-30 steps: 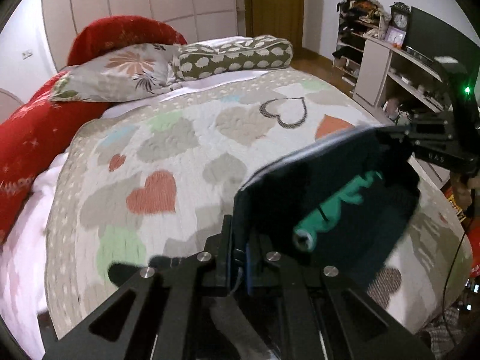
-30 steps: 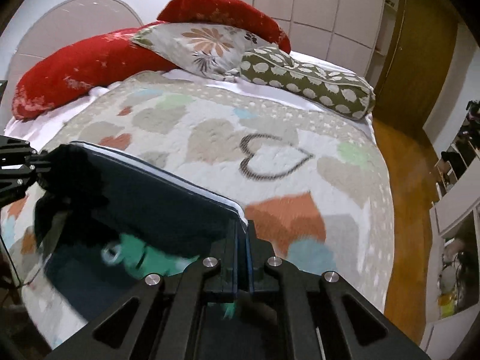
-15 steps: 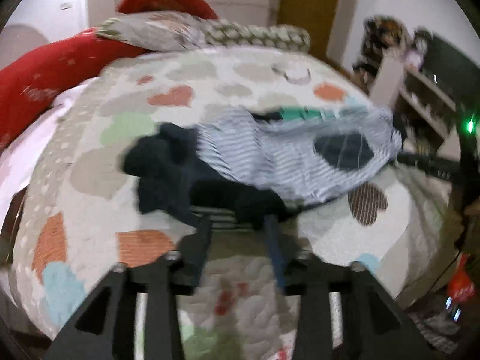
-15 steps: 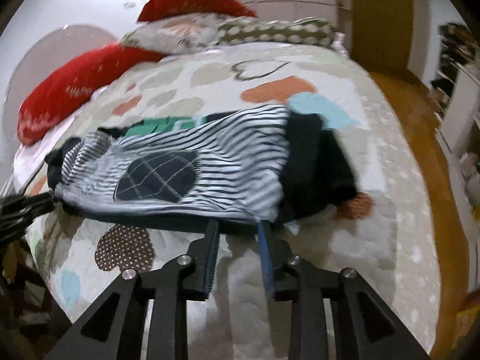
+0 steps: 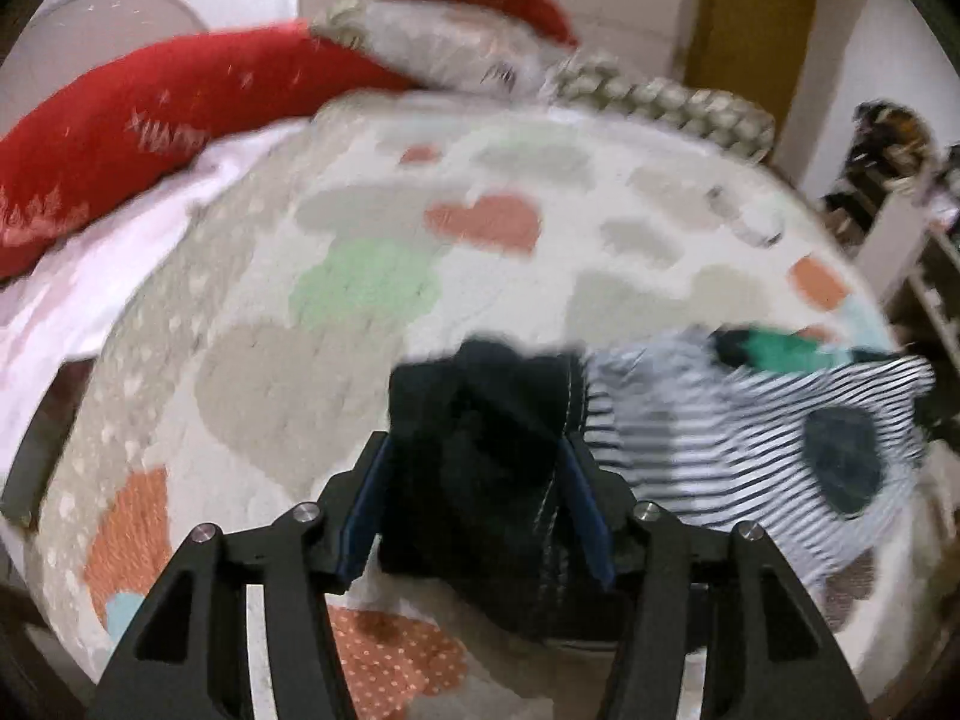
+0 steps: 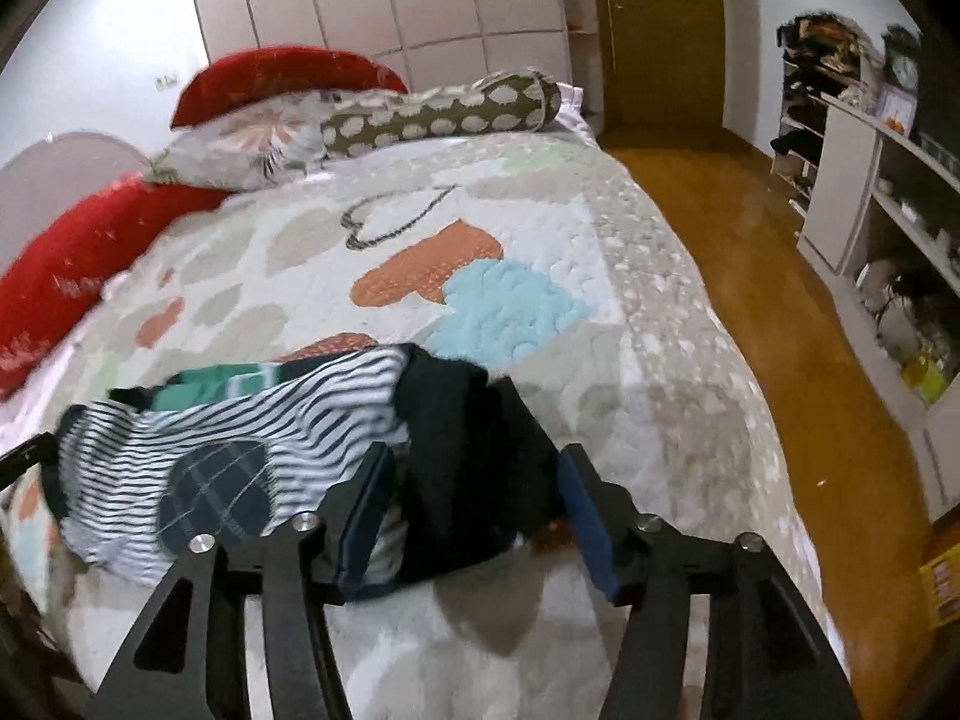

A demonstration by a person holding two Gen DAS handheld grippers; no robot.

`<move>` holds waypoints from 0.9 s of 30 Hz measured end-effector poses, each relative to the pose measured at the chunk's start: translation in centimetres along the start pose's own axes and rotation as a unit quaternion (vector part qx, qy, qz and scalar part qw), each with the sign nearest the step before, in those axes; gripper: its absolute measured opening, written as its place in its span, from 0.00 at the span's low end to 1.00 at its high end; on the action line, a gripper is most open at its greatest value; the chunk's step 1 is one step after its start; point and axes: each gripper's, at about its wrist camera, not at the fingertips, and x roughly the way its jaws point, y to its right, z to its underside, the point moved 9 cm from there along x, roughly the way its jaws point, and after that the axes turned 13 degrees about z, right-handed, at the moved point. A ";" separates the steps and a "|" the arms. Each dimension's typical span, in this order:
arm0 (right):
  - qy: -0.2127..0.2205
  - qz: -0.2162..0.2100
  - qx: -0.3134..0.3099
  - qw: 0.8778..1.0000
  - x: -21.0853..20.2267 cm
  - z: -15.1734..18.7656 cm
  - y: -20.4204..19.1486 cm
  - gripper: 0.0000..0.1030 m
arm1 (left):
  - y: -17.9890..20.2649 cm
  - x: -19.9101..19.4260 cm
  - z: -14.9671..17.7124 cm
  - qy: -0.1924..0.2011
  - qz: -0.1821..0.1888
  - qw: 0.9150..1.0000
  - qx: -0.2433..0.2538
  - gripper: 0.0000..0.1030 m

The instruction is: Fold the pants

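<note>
The right gripper stands with its jaws apart, having just been opening, the dark end of the pants lying loose between them on the heart-patterned bed. The striped part spreads left. Red pillows sit far left; shelves stand right across the wooden floor.

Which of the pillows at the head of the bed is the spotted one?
The long olive bolster with pale spots, rightmost at the head; the floral pillow and red cushions lack spots.

A heart-patterned quilt covers the bed, red pillows at its head, shelves alongside.
</note>
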 end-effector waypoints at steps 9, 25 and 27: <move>-0.014 0.033 0.038 0.999 2.1 -3.6 2.2 0.12 | -1.6 0.9 1.8 0.014 -0.009 0.999 -0.039 0.66; -0.057 -0.054 0.139 0.987 4.3 0.1 2.1 0.73 | -1.4 -0.9 2.4 0.052 0.044 0.995 -0.072 0.80; -0.063 -0.073 0.130 0.987 4.0 -0.3 0.8 0.27 | -1.6 -2.2 2.4 0.062 0.055 0.993 -0.089 0.79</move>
